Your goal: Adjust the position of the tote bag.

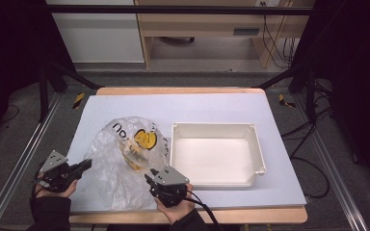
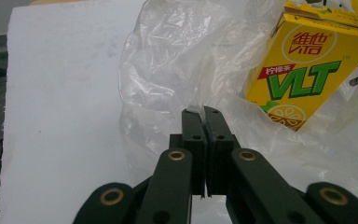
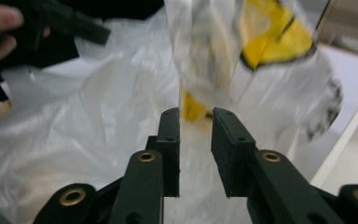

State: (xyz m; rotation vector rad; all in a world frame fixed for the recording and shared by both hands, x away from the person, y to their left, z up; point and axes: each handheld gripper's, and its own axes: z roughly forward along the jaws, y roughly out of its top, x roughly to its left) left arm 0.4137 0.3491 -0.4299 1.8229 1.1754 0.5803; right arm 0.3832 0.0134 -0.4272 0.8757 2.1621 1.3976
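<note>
A clear plastic bag lies on the counter, yellow drink carton inside. The left hand-held gripper pinches the bag's edge; the right hand-held gripper hovers narrowly parted. The white tray, right, sits empty; unpacking seems unfinished.

On the counter, a clear plastic bag lies toward the near left corner and a white tray toward the right edge.

Left gripper and right gripper — black jaws, brass-ringed pivots, grey three-cornered plates, black cable, dark sleeves
</note>
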